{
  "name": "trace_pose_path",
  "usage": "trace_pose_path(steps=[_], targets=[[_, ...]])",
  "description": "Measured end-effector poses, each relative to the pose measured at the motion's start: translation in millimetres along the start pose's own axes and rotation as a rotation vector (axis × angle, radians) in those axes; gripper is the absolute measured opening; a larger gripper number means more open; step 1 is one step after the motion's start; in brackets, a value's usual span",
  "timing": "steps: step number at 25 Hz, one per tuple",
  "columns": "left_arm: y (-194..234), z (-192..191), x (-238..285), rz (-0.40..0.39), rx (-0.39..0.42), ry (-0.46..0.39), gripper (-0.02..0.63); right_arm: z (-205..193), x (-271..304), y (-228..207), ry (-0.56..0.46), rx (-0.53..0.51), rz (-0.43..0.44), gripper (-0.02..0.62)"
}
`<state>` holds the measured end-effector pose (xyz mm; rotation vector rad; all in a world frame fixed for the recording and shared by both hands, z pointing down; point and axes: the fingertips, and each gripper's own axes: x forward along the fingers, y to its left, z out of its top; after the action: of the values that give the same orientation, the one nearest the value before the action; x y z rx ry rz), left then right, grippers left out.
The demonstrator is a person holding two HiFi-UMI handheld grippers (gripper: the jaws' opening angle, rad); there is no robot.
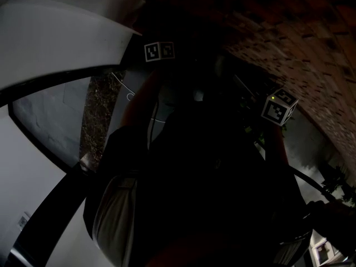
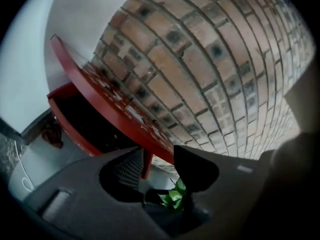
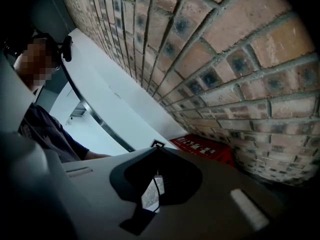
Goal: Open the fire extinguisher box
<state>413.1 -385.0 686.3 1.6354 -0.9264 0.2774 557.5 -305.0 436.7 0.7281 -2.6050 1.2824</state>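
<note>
In the left gripper view the red fire extinguisher box (image 2: 70, 134) hangs on a brick wall (image 2: 210, 59). Its red door (image 2: 120, 104) with white print is swung out, and the inside is dark. My left gripper (image 2: 159, 156) is open. The door's lower corner (image 2: 147, 163) shows in the gap, close to the ribbed left pad (image 2: 127, 166); whether they touch is unclear. My right gripper (image 3: 156, 151) is shut with nothing in it, and the red box (image 3: 202, 146) lies beyond its tips. The head view is very dark and shows only the two marker cubes (image 1: 158, 51) (image 1: 279, 107).
A green plant (image 2: 172, 196) shows low between the left jaws. White wall panels with a dark strip (image 3: 100, 124) run beside the brick. A person in a dark sleeve (image 3: 45, 129) stands at the left of the right gripper view.
</note>
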Motion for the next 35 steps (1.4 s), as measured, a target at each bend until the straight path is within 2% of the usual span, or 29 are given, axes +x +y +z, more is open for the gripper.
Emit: trace_pose_path(steps=[4,7,16,27,31,35], targets=[[-14.5,20.0,-6.3,0.002,0.091,0.009,0.189,8.7,2.8,2.8,-0.037,-0.032,0.009,0.000],[-25.4,35.7,-0.3,-0.001,0.154,0.000,0.189,5.5,-5.1,-2.6,-0.046,-0.005,0.008,0.000],[-52.4,79.8,18.8,-0.003,0.236,-0.047,0.189,1.9,-28.1,-24.6,-0.080,0.058,-0.038,0.000],[-77.1,128.0,44.5,0.010,0.277,-0.113,0.190,10.3,-32.5,-38.7,-0.103,0.084,-0.069,0.000],[-71.8,132.4,41.8,0.037,0.256,-0.125,0.190,8.9,-31.9,-42.7,-0.081,0.095,-0.065,0.000],[-73.1,136.1,47.4,0.049,0.254,-0.124,0.190,15.1,-40.5,-52.2,-0.100,0.102,-0.069,0.000]])
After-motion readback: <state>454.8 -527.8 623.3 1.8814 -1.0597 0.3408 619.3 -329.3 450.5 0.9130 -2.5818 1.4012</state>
